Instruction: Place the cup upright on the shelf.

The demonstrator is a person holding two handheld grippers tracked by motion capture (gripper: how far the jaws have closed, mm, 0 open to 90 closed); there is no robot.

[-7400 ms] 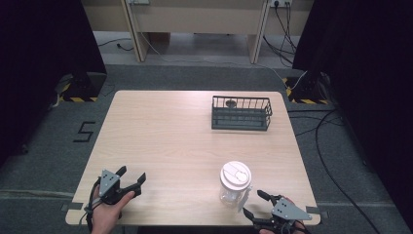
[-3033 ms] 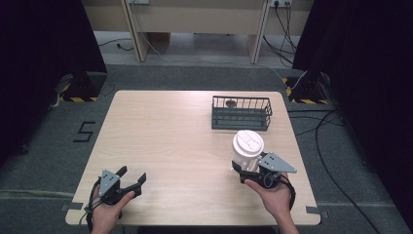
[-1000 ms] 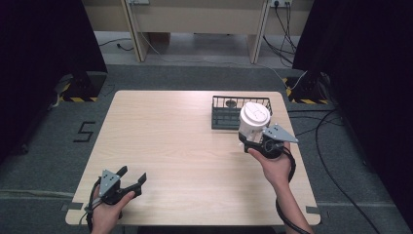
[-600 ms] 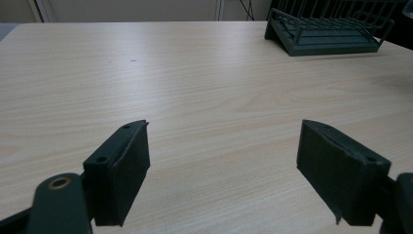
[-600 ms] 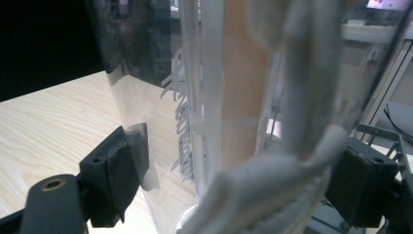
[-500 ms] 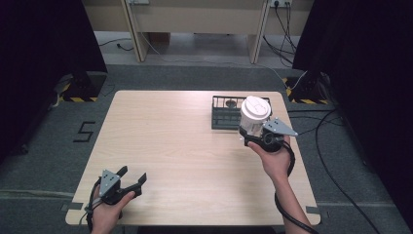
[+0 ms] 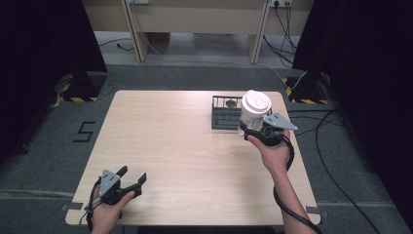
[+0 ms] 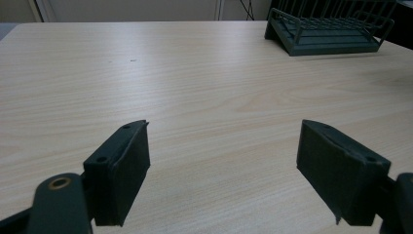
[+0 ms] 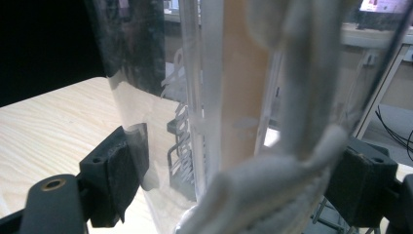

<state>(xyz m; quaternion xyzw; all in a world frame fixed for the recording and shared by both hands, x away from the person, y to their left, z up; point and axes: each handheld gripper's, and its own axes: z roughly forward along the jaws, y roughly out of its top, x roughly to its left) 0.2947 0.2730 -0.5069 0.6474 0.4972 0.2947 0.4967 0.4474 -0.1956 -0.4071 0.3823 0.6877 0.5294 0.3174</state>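
Clear plastic cup with a white domed lid [image 7: 254,111] is sitting clamped in the right gripper [image 7: 256,130], raised above the far right part of the pale wooden table [image 7: 185,146] and overlapping the right end of the dark wire basket [image 7: 225,113] in the high view.

Nearest the person, the left gripper [image 7: 130,179] is resting low at the table's near left corner, held by the left hand [image 7: 104,213]; its two black jaws are standing wide apart with nothing between them, and in the left gripper view only bare wood grain is lying between the pads [image 8: 119,170].

Farther out on the right side, the right hand [image 7: 273,153] is holding its gripper up, with the grey three-cornered plate on top. In the right gripper view the black pads [image 9: 114,170] are pressing on either side of the cup's transparent wall [image 9: 160,122], so the jaws are closed about as far as the cup's width allows. Inside the cup something white and crumpled-looking is showing near the bottom (what it is, I cannot tell), along with a pale tan band running upward.

Beyond that, the basket is standing on the table's far right area. A small dark round object [image 7: 232,104] is lying inside it toward its far side; in the left gripper view the basket [image 8: 331,29] is showing at the far edge.
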